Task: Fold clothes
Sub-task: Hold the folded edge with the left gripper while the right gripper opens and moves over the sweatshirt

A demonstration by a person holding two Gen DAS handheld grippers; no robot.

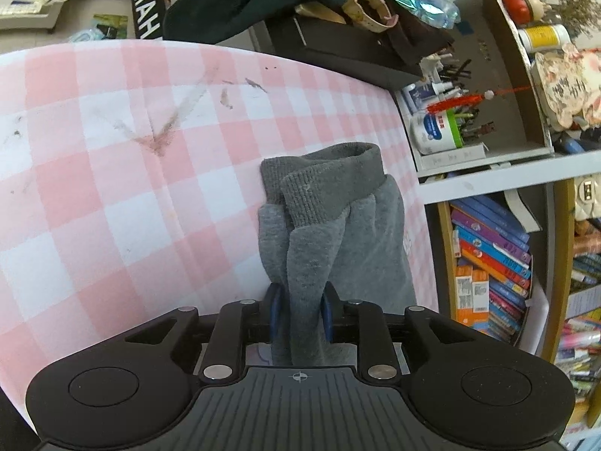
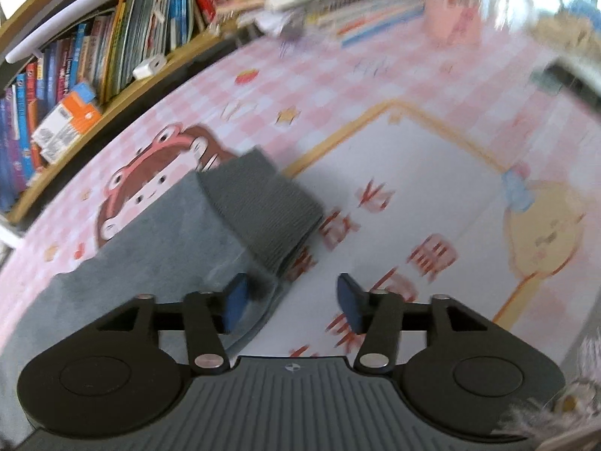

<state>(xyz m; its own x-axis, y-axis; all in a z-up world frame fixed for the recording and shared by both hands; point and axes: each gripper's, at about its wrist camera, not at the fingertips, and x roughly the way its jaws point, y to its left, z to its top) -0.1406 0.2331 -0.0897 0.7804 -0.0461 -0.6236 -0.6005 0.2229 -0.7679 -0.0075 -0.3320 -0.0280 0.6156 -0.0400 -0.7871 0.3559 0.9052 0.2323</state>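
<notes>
On the pink-and-white checked table mat point(image 1: 112, 173), a grey fleece garment with a darker ribbed cuff point(image 1: 330, 225) is seen from the left wrist camera, bunched lengthwise and lying towards the mat's right edge. A raised fold of its fleece is pinched between the blue pads of the left gripper point(image 1: 300, 312), whose fingers are pressed in tight on the cloth from both sides. Brownish scuff marks point(image 1: 161, 139) are printed or smeared on the mat further out. Beyond the far edge a dark green cloth point(image 1: 240, 3) is heaped over a black box point(image 1: 349, 52), and to the right a white and wooden shelf unit point(image 1: 488, 176) is filled with bottles, pens and a row of coloured books point(image 1: 492, 263).

From the right wrist camera, which is blurred by motion, the same grey garment point(image 2: 150, 248) is shown lying flat on the mat at the lower left, its ribbed cuff point(image 2: 263, 210) folded over and pointing towards the middle. The right gripper point(image 2: 293, 300) is held with its fingers spread wide and nothing between them; the left blue pad point(image 2: 236, 300) is seen against the garment's edge, though contact cannot be judged, while the right pad point(image 2: 351, 300) is over bare mat. The mat here point(image 2: 413, 173) carries a white panel framed in yellow, red characters and cartoon figures. A wooden bookshelf packed with books point(image 2: 94, 56) is seen along the upper left.
</notes>
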